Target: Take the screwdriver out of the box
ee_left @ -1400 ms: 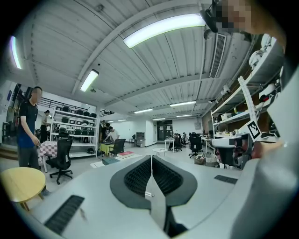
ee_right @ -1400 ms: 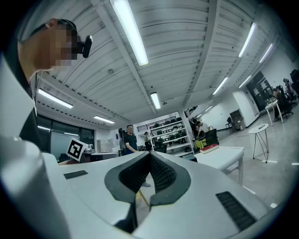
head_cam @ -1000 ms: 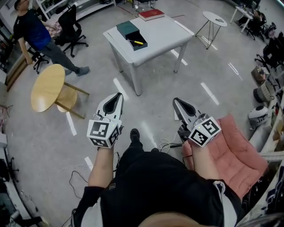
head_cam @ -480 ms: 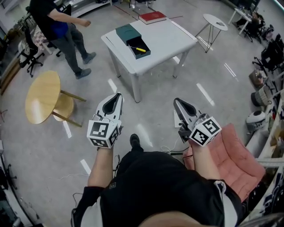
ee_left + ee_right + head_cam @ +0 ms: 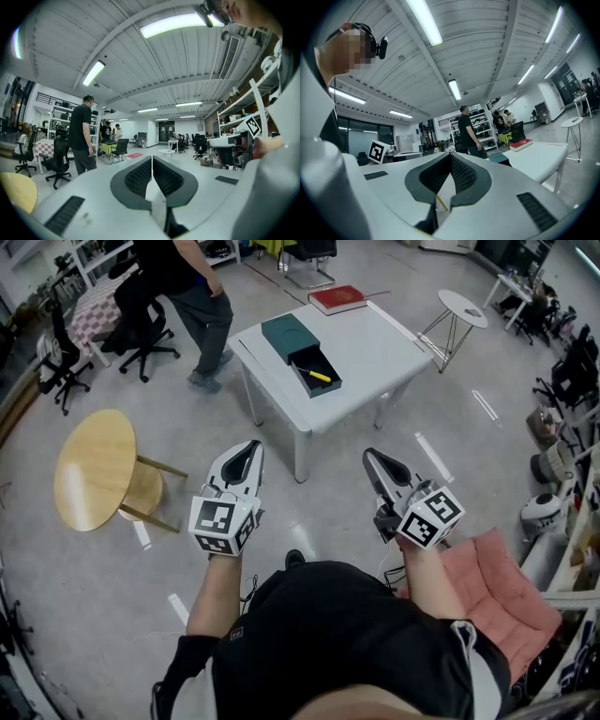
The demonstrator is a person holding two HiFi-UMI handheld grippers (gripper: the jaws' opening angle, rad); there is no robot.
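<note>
A dark green box [image 5: 315, 371] lies open on the white table [image 5: 375, 343], with a yellow-handled screwdriver [image 5: 321, 376] inside it and its lid [image 5: 290, 337] beside it. Both grippers hang in mid-air well short of the table, over the floor. My left gripper [image 5: 250, 444] is shut with nothing in it, pointing level toward the room. My right gripper [image 5: 368, 455] is shut and empty too. In the right gripper view the table [image 5: 539, 159] and the box [image 5: 500, 159] lie ahead to the right of the shut jaw tips [image 5: 450, 153]. In the left gripper view the jaw tips [image 5: 152, 158] meet.
A red book [image 5: 338, 299] lies at the table's far end. A person [image 5: 192, 296] walks past the table's far left. A round wooden table [image 5: 89, 468] stands left, a pink cushion [image 5: 492, 582] right, a small white side table [image 5: 462, 308] far right, office chairs [image 5: 141, 320] behind.
I have walked toward the white table, which now sits lower and nearer in the head view. The person at the back left has walked right, toward the table. Both grippers stay shut.
</note>
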